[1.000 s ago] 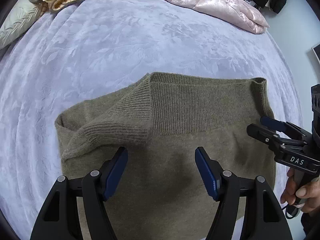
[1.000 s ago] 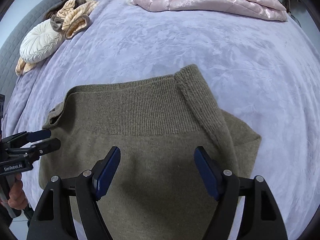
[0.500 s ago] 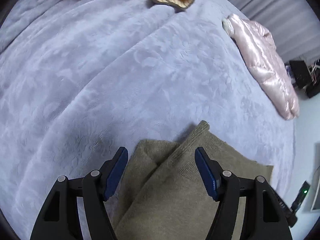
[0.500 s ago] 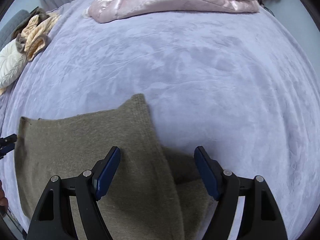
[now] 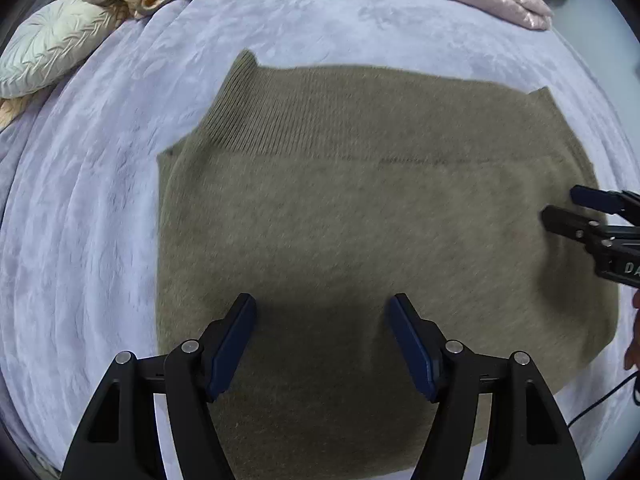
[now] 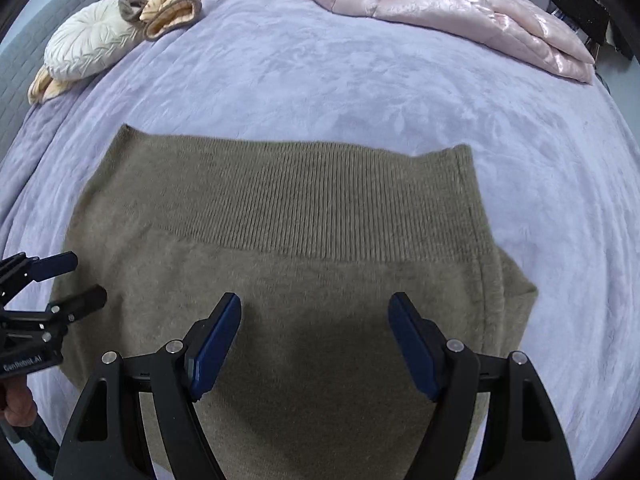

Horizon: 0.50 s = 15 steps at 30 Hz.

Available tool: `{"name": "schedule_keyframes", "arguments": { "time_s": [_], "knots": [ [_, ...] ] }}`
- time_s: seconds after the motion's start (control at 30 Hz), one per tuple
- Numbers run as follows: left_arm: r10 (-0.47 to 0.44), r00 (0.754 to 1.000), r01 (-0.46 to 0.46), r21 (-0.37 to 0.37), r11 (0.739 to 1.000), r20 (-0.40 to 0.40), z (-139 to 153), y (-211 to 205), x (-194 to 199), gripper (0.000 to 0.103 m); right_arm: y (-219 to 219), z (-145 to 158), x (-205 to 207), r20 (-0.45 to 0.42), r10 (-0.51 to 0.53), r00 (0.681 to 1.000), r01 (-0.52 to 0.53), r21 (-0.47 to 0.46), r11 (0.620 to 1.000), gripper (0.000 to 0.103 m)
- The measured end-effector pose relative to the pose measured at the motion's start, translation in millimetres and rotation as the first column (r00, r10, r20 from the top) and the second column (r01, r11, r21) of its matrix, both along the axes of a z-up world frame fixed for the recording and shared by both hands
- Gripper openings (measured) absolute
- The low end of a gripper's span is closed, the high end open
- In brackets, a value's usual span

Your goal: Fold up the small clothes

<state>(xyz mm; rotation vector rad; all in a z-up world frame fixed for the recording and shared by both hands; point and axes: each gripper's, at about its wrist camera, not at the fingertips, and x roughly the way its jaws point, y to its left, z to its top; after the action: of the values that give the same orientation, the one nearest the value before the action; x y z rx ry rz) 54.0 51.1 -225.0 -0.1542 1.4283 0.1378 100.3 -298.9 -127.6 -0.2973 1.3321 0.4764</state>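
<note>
Both cameras are now pulled back over the whole garment, where half a second ago each was aimed at one outer corner of it with bare bedspread filling most of the view. One olive knit sweater point(image 5: 360, 232) is counted, lying folded and flat on the lavender bedspread point(image 5: 100, 200), its ribbed band point(image 6: 320, 200) turned toward the far side of the bed. In the right wrist view a folded layer is seen jutting out at the sweater's right edge.

Two grippers are counted. The left gripper point(image 5: 322, 344) is held above the near half of the sweater, jaws spread wide, nothing between the blue pads point(image 5: 230, 344). The right gripper point(image 6: 314, 344) is held likewise over the near half, jaws spread and empty. Each is also caught from the side by the other camera: the right gripper at the sweater's right edge, the left at its left edge, and in both side views a gap is seen between the fingers.

Around the far part of the bed, one pink quilted jacket point(image 6: 460, 12), one cream pillow point(image 6: 88, 44) and one bundle of tan and cream knitwear point(image 6: 172, 4) are counted, all well apart from the sweater. A second earlier the ribbed sleeve was seen lying folded across the band; now it is no longer visible on top.
</note>
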Motion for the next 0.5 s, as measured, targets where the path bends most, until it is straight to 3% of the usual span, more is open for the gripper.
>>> {"name": "schedule_keyframes", "arguments": {
  "time_s": [0.23, 0.37, 0.5],
  "knots": [
    [-0.023, 1.0, 0.023, 0.014, 1.0, 0.012, 1.9, 23.9, -50.2, 0.071, -55.9, -18.3, -28.1, 0.021, 0.005, 1.0, -0.002, -0.134, 0.991, 0.081],
    [0.018, 1.0, -0.017, 0.018, 1.0, -0.004, 14.1, 27.4, -62.9, 0.07, -95.5, -9.5, -33.3, 0.011, -0.094, 0.995, 0.095, -0.148, 0.984, 0.082],
    [0.036, 0.999, -0.035, -0.033, 0.999, 0.04, 34.8, 4.5, -74.3, 0.07, -93.5, 12.7, -53.5, 0.042, -0.123, 0.992, 0.127, -0.107, 0.986, 0.082]
  ]
}}
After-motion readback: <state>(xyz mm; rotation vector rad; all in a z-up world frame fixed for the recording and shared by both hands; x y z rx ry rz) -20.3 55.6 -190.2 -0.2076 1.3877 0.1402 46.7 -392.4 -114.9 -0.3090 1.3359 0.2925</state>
